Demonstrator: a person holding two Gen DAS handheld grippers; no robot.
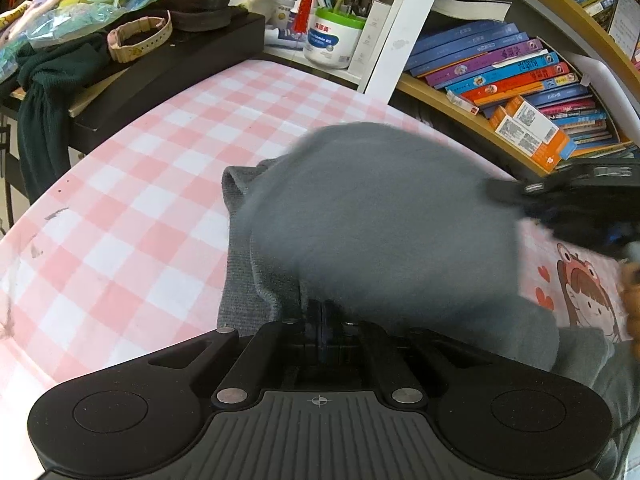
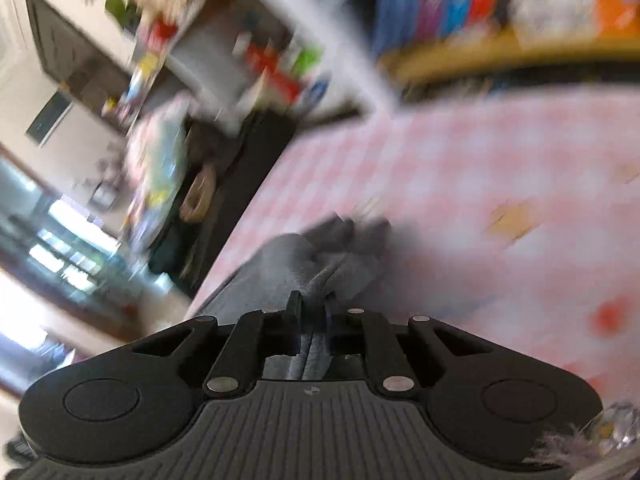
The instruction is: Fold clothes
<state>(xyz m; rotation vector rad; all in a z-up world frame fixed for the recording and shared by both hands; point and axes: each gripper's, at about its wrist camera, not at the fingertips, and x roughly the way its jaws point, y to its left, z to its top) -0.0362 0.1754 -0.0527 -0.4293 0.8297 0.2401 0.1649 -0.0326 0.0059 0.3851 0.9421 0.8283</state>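
A grey knitted garment [image 1: 380, 216] lies partly lifted over the pink checked table [image 1: 140, 208]. My left gripper [image 1: 322, 308] is shut on its near edge, and the cloth billows up, blurred, in front of it. My right gripper [image 2: 312, 300] is shut on a bunched fold of the same grey garment [image 2: 288, 260], held above the checked table [image 2: 480, 168]. The right wrist view is heavily motion-blurred. The right gripper also shows in the left wrist view [image 1: 516, 192] at the garment's right edge.
A wooden bookshelf with leaning books [image 1: 520, 80] runs along the back right. A black stand [image 1: 168, 64] with a dark green cloth [image 1: 44, 92], a wristband and clutter is at the back left. A white tub of pens [image 1: 332, 36] stands behind the table.
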